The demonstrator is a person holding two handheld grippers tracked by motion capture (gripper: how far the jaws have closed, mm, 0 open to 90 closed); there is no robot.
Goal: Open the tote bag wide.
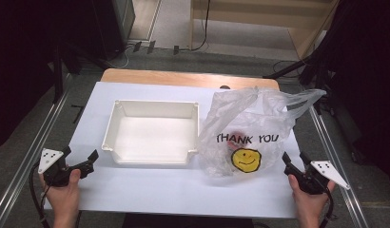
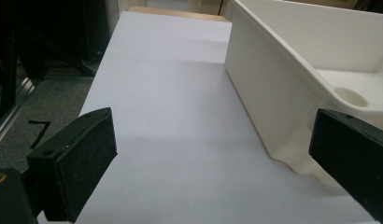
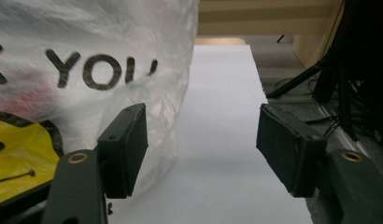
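Observation:
A clear plastic bag point(image 1: 250, 128) printed THANK YOU with a yellow smiley stands right of centre on the white table; something reddish shows dimly inside it. Left of it sits an empty white tray point(image 1: 152, 132). My left gripper point(image 1: 79, 160) rests near the front left edge, open, its jaws wide apart with bare table between them and the tray's corner point(image 2: 292, 102) just to its right. At the front right, my right gripper point(image 1: 294, 160) is open beside the bag point(image 3: 87, 60), whose plastic lies just past the left pad; the gap holds nothing.
The white table sheet point(image 1: 183, 185) runs to a wooden strip at the back. Metal rails point(image 1: 31, 152) flank both sides. Dark stands and cables stand beyond the right edge point(image 3: 329, 74). A person's hands point(image 1: 64, 194) hold both grippers at the near edge.

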